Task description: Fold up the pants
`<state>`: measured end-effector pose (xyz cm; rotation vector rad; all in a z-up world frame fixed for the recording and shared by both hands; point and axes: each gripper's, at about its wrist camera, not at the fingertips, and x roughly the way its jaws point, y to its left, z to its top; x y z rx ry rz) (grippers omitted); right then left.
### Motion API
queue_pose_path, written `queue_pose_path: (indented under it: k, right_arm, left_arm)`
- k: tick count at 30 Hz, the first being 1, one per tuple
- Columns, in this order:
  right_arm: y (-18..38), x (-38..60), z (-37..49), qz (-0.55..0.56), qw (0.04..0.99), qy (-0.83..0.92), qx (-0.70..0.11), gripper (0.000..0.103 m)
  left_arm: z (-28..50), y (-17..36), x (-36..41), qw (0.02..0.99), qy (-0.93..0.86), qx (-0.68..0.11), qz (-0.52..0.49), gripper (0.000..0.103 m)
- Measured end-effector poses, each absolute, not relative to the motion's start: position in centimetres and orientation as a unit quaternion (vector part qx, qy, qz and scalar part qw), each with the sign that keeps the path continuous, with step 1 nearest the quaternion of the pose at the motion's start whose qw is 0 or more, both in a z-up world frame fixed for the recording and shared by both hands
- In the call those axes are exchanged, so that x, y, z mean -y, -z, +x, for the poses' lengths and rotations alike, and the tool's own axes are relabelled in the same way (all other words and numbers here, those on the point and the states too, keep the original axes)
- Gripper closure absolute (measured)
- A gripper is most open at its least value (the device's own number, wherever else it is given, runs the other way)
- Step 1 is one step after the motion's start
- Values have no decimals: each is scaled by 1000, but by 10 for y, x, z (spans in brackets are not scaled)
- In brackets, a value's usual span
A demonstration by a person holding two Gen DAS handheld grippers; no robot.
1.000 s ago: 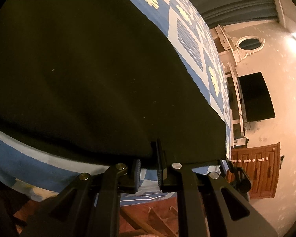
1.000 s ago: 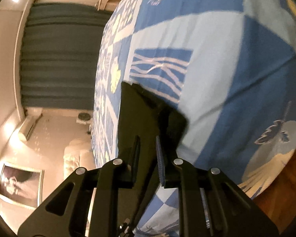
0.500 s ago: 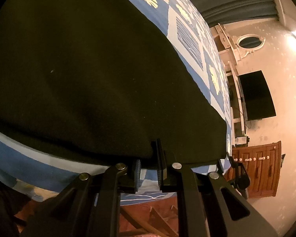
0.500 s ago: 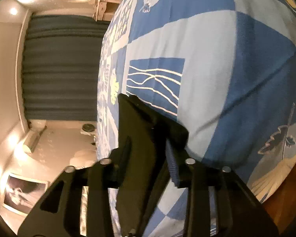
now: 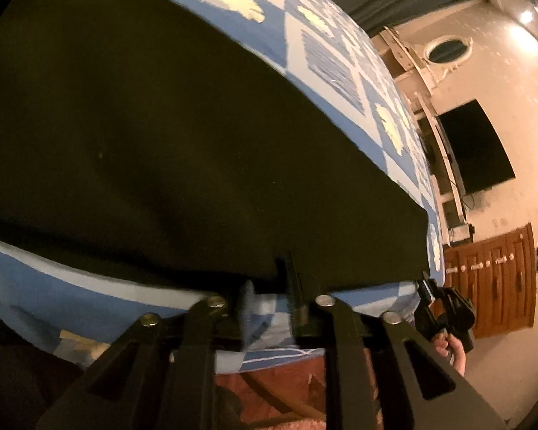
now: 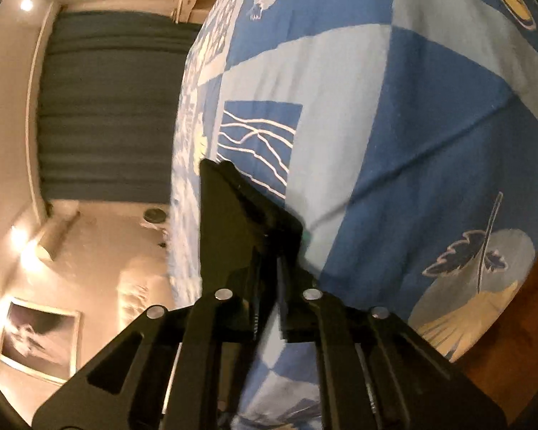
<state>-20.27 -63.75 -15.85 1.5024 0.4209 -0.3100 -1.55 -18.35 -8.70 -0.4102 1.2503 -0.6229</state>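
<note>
The black pants (image 5: 168,150) lie spread flat on a blue and white patterned bedspread (image 5: 326,57). In the left wrist view my left gripper (image 5: 269,286) sits at the pants' near edge with its jaws parted; the fabric edge rests above the fingertips and blue bedspread shows between them. In the right wrist view a corner of the pants (image 6: 240,222) sticks up from the bedspread (image 6: 412,125). My right gripper (image 6: 269,286) is at that corner with the jaws close together around the fabric. The right gripper also shows in the left wrist view (image 5: 444,308), at the pants' right corner.
Red-brown floor (image 5: 276,387) lies below the bed edge. A wooden cabinet (image 5: 491,279) and a dark TV screen (image 5: 477,150) stand by the right wall. Dark curtains (image 6: 107,107) and a framed picture (image 6: 39,340) show in the right wrist view.
The left gripper's jaws have opened and slipped back off the pants' edge. The right gripper opened wider half a second ago and has now narrowed on the pants' corner.
</note>
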Motion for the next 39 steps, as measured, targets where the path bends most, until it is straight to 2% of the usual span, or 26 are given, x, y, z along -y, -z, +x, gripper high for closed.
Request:
queue_pose_path:
  k: [1, 2, 3, 4, 5, 7, 13, 15, 16, 17, 18, 23, 25, 29, 35, 39]
  right_arm:
    - [154, 639, -209, 671, 704, 148, -181, 80]
    - [151, 640, -214, 667, 706, 160, -177, 63]
    - [151, 642, -216, 666, 709, 159, -171, 58]
    - [152, 643, -215, 667, 709, 153, -170, 57]
    - [155, 644, -214, 671, 708, 144, -167, 57]
    - [161, 644, -208, 684, 704, 115, -155, 57]
    - [170, 636, -178, 683, 707, 79, -168, 55]
    - [168, 634, -170, 671, 715, 72, -182, 57]
    - [168, 634, -164, 660, 722, 77, -194, 71]
    - [166, 632, -165, 655, 724, 81, -200, 90]
    - [167, 633, -163, 654, 724, 84, -202, 92]
    - [160, 642, -165, 629, 737, 106, -223, 94]
    - [163, 646, -168, 629, 735, 113, -227, 94]
    - [155, 648, -167, 628, 735, 119, -227, 94]
    - [103, 633, -160, 597, 769, 99, -205, 94]
    - [59, 611, -147, 552, 806, 78, -200, 94]
  left_arm:
    - [-19, 81, 183, 747, 294, -568, -180, 67]
    - [-24, 73, 182, 750, 307, -560, -171, 60]
    - [-28, 67, 181, 754, 316, -553, -161, 58]
    - [-34, 56, 179, 760, 330, -541, -143, 51]
    - [-37, 49, 177, 764, 337, -534, -134, 38]
    - [-38, 35, 169, 778, 340, -515, -120, 28]
    - [5, 22, 107, 818, 278, -489, -124, 27]
    - [26, 27, 81, 821, 246, -499, -132, 27]
    - [31, 29, 71, 822, 234, -502, -136, 27]
    - [39, 31, 55, 825, 216, -503, -142, 27]
    - [47, 32, 41, 828, 202, -503, -143, 27]
    - [72, 42, -13, 839, 145, -513, -106, 27]
    - [80, 53, -26, 830, 118, -540, -77, 27]
    - [84, 64, -30, 817, 134, -559, -36, 27]
    - [76, 64, -14, 824, 132, -550, 42, 27]
    - [80, 65, -22, 818, 131, -560, 10, 20]
